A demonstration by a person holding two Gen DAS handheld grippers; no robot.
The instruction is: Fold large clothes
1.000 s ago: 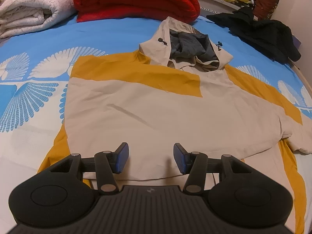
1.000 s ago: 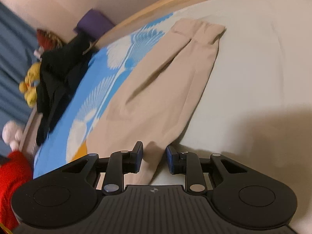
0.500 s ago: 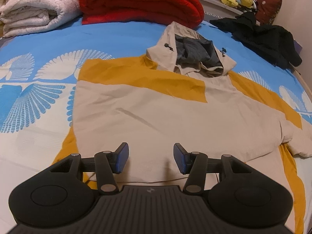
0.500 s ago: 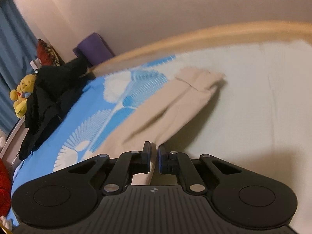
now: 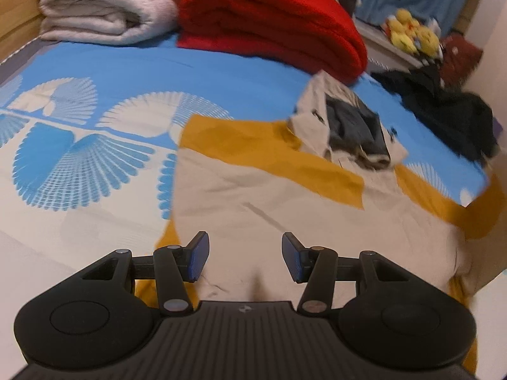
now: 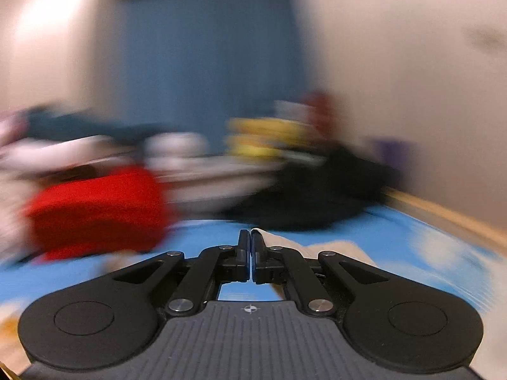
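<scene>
Across the bed (image 5: 95, 72) lies the beige-and-yellow hooded jacket (image 5: 285, 209), spread flat, hood at the far end, ready for folding. Left gripper (image 5: 245, 255) hovers above its near hem, fingers apart, holding nothing. Right gripper (image 6: 251, 255) has just snapped closed, apparently pinching the beige sleeve (image 6: 336, 248), likely to swing it over the body.

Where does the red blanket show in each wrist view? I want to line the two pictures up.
Left wrist view: the red blanket lies folded at the top centre, right of the white blanket.
Right wrist view: it is the blurred red mass at mid-left, beyond the closed fingers.
Shared landmark: the black garment, right of the red blanket in both views.
</scene>
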